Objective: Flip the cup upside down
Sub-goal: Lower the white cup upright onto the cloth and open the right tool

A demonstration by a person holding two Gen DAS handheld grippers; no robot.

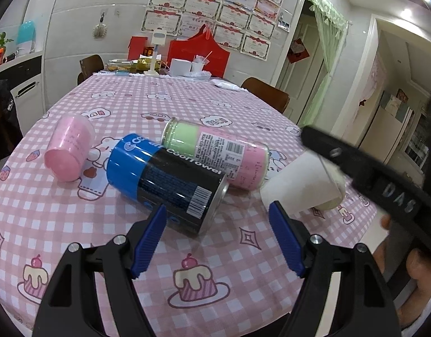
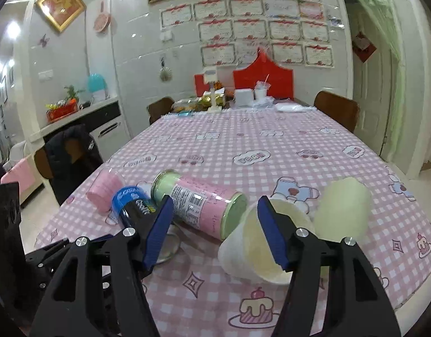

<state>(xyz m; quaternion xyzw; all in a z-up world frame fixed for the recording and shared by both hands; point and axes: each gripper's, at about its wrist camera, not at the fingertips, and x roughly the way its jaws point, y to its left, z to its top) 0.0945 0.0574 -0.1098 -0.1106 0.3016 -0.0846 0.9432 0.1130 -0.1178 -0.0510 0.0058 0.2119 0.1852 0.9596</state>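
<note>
- Lying on its side on the checked tablecloth (image 2: 271,146), the white cup (image 2: 252,247) is tilted with its open mouth toward the right wrist camera and its base pointing away, toward the pink-and-green canister (image 2: 201,207).
- Its long axis runs roughly along the right gripper's (image 2: 215,233) line of sight, slanting a little to the left of it.
- The right gripper's jaws stand wide; one blue pad (image 2: 271,233) sits in front of the cup's mouth and may be just inside the rim, while the other is well to the left of the cup, so nothing is clamped.
- The left gripper (image 1: 218,241) also stands wide and holds nothing; the cup (image 1: 299,188) is to its right, beyond the right-hand pad.
- Directly ahead of the left gripper is the blue-and-black CoolTowel can (image 1: 165,179), lying on its side just beside the cup's neighbour canister; a pink cup (image 1: 69,151) lies farther left of that can.
- Judged from this, the right gripper is nearer, and the turn hinges on pinching the cup's wall at the rim.
- A pale green blurred thing (image 2: 341,210) lies just right of the cup; I cannot tell what it is.
</note>
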